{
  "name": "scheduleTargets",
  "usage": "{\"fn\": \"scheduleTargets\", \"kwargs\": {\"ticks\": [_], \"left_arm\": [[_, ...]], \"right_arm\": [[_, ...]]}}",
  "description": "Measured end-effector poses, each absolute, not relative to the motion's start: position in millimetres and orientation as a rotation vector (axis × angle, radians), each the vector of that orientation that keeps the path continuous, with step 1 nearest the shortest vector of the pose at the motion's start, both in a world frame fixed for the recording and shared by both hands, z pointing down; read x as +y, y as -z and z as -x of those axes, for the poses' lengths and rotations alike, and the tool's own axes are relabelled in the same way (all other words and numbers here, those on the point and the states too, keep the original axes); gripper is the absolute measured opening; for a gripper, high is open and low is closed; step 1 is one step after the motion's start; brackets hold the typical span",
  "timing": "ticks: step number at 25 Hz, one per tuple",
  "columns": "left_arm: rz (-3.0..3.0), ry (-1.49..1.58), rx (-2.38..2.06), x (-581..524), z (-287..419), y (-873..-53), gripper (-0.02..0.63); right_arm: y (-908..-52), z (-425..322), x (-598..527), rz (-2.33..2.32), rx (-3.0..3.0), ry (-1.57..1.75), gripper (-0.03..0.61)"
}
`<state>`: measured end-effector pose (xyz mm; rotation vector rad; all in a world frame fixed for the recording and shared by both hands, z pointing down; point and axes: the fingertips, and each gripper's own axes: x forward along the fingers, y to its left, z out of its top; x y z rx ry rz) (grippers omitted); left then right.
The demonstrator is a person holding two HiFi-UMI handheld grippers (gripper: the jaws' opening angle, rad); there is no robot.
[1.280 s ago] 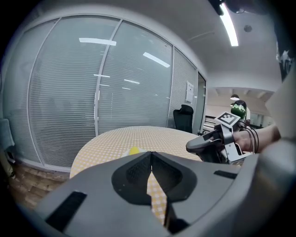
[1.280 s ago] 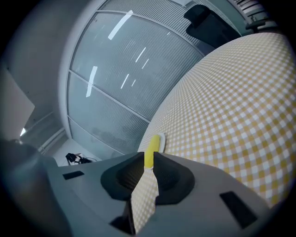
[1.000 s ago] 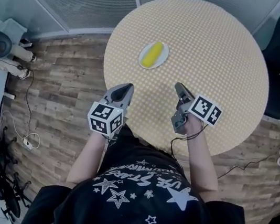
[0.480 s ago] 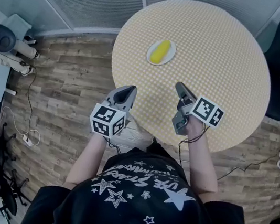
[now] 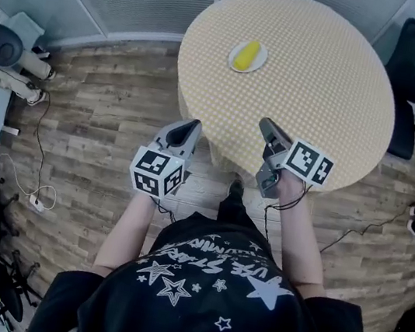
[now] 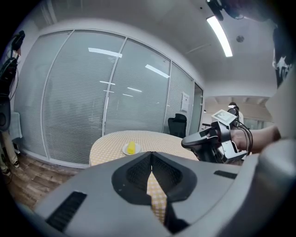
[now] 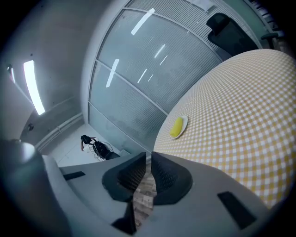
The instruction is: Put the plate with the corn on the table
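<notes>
Yellow corn on a white plate, set on the round checkered table near its far left edge. Left gripper: jaws pressed together, holding nothing, just off the table's near left edge, above the wood floor. Right gripper: jaws together, holding nothing, over the table's near edge.

Yellow corn is seen on a white plate at twelve o'clock; the table is checked yellow-and-white, the floor planked grey-brown.
</notes>
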<state>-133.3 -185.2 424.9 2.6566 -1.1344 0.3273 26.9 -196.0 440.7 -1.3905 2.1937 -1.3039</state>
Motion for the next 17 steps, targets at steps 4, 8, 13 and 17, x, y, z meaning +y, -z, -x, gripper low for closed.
{"fn": "scheduleTargets", "kwargs": {"ticks": [4, 8, 13, 17], "left_arm": [[-2.706, -0.297, -1.066, -149, 136, -415, 0.006], [-2.735, -0.292, -0.999, -117, 138, -414, 0.006], [-2.741, -0.259, -0.940, -84, 140, -410, 0.006], [-2.770, -0.237, -0.917, -70, 138, -401, 0.006]], "right_arm": [[-433, -15, -151, 1.430, 2.202, 1.265, 0.049], [-432, -8, -112, 1.474, 2.202, 1.229, 0.049], [-432, -3, -69, 1.525, 2.201, 1.205, 0.049], [-423, -1, -50, 1.583, 2.258, 1.104, 0.048]]}}
